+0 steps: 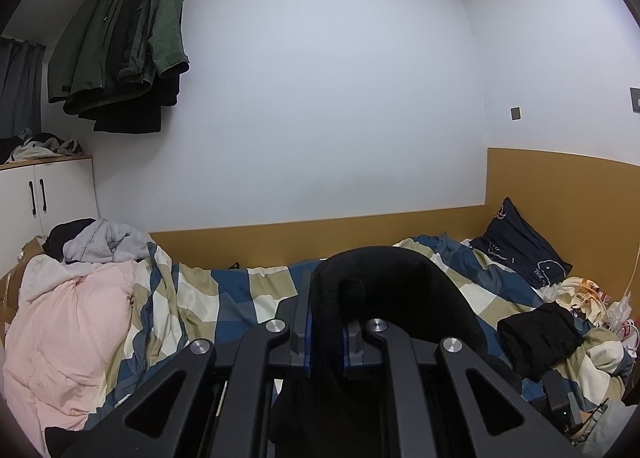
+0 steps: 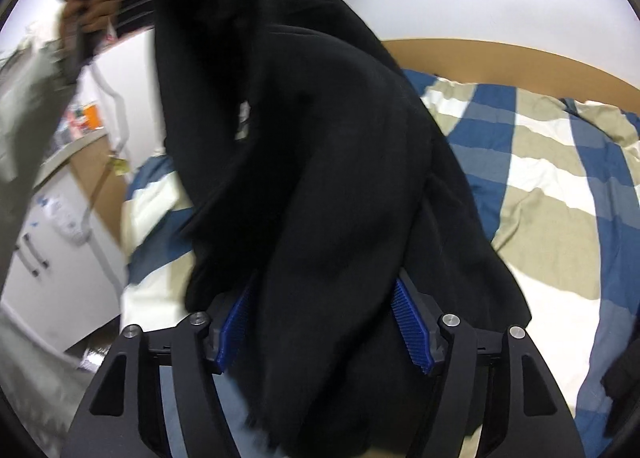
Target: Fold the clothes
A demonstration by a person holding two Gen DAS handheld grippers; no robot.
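A black garment (image 1: 400, 290) is pinched as a thick fold between the blue pads of my left gripper (image 1: 326, 338), which is shut on it above the bed. In the right wrist view the same black garment (image 2: 304, 146) hangs down from a person's hand (image 2: 96, 14) at the upper left and drapes over the checked duvet (image 2: 552, 162). My right gripper (image 2: 320, 298) stands with its jaws wide. The cloth fills the gap between the blue pads (image 2: 412, 330), and I see no squeeze on it. The fingertips are partly covered by fabric.
A pink quilt (image 1: 72, 322) and a grey hoodie pile (image 1: 108, 246) lie at the bed's left end. A folded black garment (image 1: 536, 338) and a dark pillow (image 1: 516, 242) lie at the right. Green jackets (image 1: 124, 34) hang on the wall above a white cabinet (image 1: 44, 194).
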